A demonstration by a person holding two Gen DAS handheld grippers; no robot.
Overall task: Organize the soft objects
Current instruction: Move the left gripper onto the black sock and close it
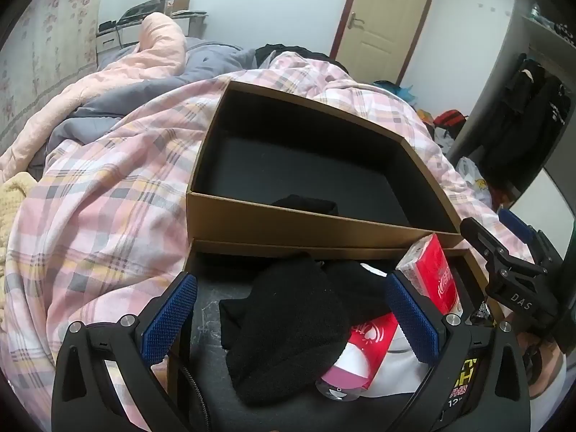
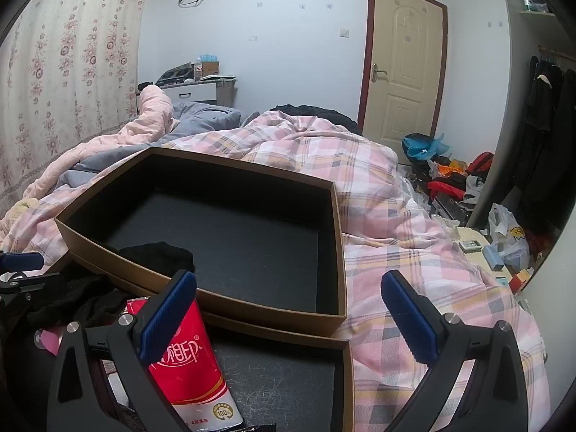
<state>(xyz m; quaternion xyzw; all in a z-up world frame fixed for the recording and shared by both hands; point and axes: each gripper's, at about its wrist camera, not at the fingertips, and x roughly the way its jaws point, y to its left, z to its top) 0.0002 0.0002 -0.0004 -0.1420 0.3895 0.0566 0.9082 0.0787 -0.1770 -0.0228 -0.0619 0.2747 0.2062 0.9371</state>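
Note:
Two brown cardboard boxes with black linings sit on the bed. The far box (image 1: 266, 217) (image 2: 336, 237) holds one black soft item (image 1: 306, 204) (image 2: 158, 253) at its near wall. The near box (image 1: 252, 246) (image 2: 345, 378) holds a black knit hat (image 1: 288, 331), red tissue packs (image 1: 435, 273) (image 2: 187, 363) and a pink-and-red package (image 1: 360, 352). My left gripper (image 1: 291, 320) is open, its fingers on either side of the black hat. My right gripper (image 2: 288, 315) (image 1: 504, 252) is open and empty above the near box's right part, by the upright red tissue pack.
The boxes rest on a pink plaid quilt (image 1: 108, 194) (image 2: 414, 244). A heaped pink and grey duvet (image 1: 158, 46) lies at the back. Clutter and bags (image 2: 453, 180) cover the floor to the right, near a door (image 2: 403, 61) and hanging dark clothes (image 2: 547, 115).

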